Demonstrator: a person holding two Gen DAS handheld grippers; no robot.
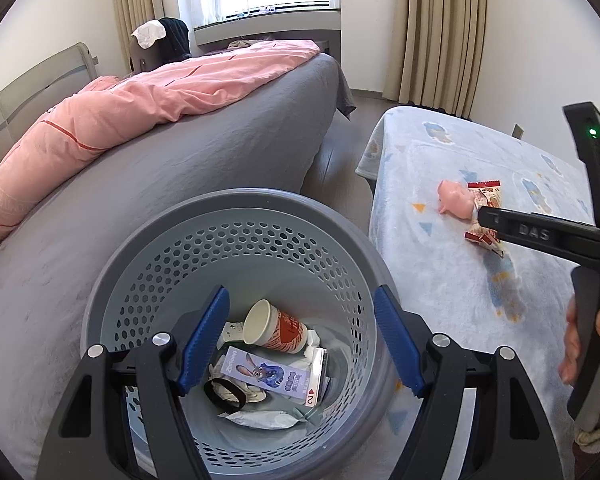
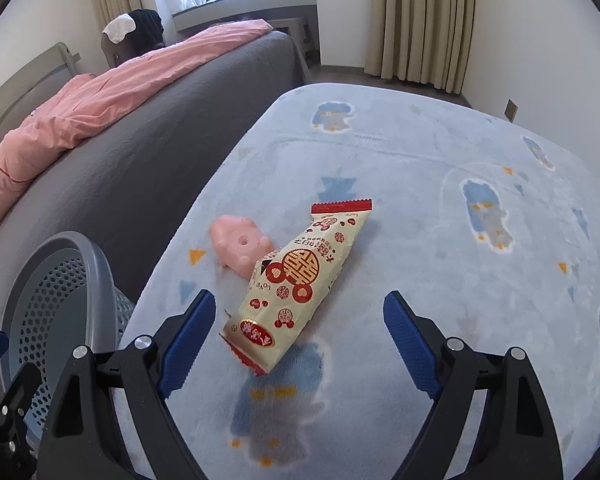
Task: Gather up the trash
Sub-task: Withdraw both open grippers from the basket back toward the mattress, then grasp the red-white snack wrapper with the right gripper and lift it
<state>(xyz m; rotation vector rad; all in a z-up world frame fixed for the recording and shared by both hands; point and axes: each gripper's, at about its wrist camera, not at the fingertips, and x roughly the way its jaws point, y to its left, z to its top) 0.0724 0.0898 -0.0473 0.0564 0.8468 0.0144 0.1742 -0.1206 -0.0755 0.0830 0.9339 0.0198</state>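
A cream and red snack wrapper (image 2: 300,276) lies on the light blue blanket (image 2: 440,208), just ahead of my right gripper (image 2: 300,316), which is open and empty above it. My left gripper (image 1: 302,326) hangs open and empty over the grey perforated trash basket (image 1: 172,240). Inside the basket lie a paper cup (image 1: 274,328), a printed card box (image 1: 276,376), a black band (image 1: 224,394) and crumpled wrappers. In the left wrist view the wrapper (image 1: 488,196) shows partly behind the right gripper's finger (image 1: 540,232).
A pink pig toy (image 2: 240,248) lies beside the wrapper, touching its left edge. A bed with a grey sheet (image 1: 180,160) and pink duvet (image 1: 140,100) borders the basket on the left. Curtains and a window stand at the back. A hand (image 1: 592,344) holds the right gripper.
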